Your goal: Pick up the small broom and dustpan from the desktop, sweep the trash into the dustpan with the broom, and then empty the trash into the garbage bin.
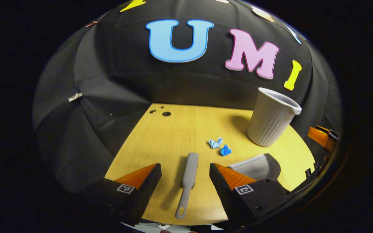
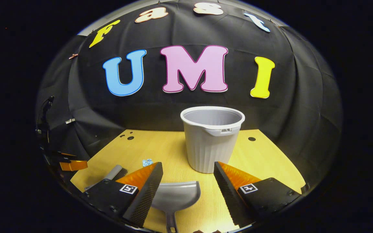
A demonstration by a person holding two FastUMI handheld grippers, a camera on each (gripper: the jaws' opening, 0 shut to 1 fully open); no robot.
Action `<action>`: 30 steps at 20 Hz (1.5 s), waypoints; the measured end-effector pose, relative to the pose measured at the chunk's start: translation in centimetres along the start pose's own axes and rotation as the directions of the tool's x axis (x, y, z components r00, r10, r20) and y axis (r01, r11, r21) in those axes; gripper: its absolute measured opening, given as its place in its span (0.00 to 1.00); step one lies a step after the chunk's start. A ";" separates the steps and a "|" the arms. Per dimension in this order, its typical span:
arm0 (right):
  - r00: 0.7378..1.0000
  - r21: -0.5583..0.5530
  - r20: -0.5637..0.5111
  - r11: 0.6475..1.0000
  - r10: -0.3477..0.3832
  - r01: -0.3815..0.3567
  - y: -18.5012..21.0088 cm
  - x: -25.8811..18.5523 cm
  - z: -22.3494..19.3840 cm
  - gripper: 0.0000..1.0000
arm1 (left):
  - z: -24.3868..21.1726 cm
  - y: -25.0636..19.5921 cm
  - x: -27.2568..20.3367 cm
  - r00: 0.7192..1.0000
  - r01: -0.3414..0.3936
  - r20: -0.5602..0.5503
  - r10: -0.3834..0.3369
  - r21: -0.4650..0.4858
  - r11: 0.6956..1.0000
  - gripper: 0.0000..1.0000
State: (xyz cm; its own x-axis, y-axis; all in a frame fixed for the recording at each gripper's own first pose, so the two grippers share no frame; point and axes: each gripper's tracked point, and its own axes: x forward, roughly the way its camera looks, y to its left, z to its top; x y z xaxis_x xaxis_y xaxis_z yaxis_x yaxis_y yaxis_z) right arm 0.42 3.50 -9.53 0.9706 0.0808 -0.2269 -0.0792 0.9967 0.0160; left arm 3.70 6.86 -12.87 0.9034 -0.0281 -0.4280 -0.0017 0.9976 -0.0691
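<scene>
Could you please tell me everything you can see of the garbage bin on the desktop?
The garbage bin is a small light grey pail, seemingly plastic, with vertical ribs on its tapered wall and a rolled rim bearing a little lip. It stands upright and open on the wooden desktop toward the back, and its inside looks empty. Nothing touches it: the dustpan lies in front, the blue paper scraps off to one side.

Grey broom point(image 1: 188, 181) flat on desktop; grey dustpan point(image 2: 175, 195) beside; blue trash point(image 1: 220, 146) near upright bin point(image 2: 211, 138).
</scene>
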 end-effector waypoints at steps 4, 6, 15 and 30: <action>0.999 0.001 -0.044 1.000 -0.006 0.006 -0.3 0.2 -1.9 0.98 | -3.3 -0.7 2.2 0.987 0.047 -0.157 -0.038 0.054 0.997 0.96; 0.998 0.006 -0.064 1.000 -0.007 0.008 -0.4 0.3 -2.8 0.98 | -4.7 -0.8 3.3 0.975 0.063 -0.218 -0.042 0.090 0.994 0.96; 0.985 0.070 -0.169 0.997 0.043 -0.032 0.2 0.1 -6.0 0.99 | -10.5 0.2 7.5 0.870 0.076 -0.493 0.006 0.147 0.986 0.95; 0.934 0.101 -0.340 0.992 0.112 -0.082 1.3 0.3 -10.9 0.99 | -13.5 -0.1 9.7 0.752 0.053 -0.655 0.079 0.180 0.982 0.72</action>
State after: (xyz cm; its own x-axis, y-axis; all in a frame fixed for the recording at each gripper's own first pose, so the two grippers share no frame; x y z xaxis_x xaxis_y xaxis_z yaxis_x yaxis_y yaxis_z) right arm -1.86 4.84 -20.16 0.8202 0.1863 -0.5409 -0.1355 0.9819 0.1326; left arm 6.69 5.59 -29.17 0.3980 0.0167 -0.9172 0.1237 0.9897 0.0716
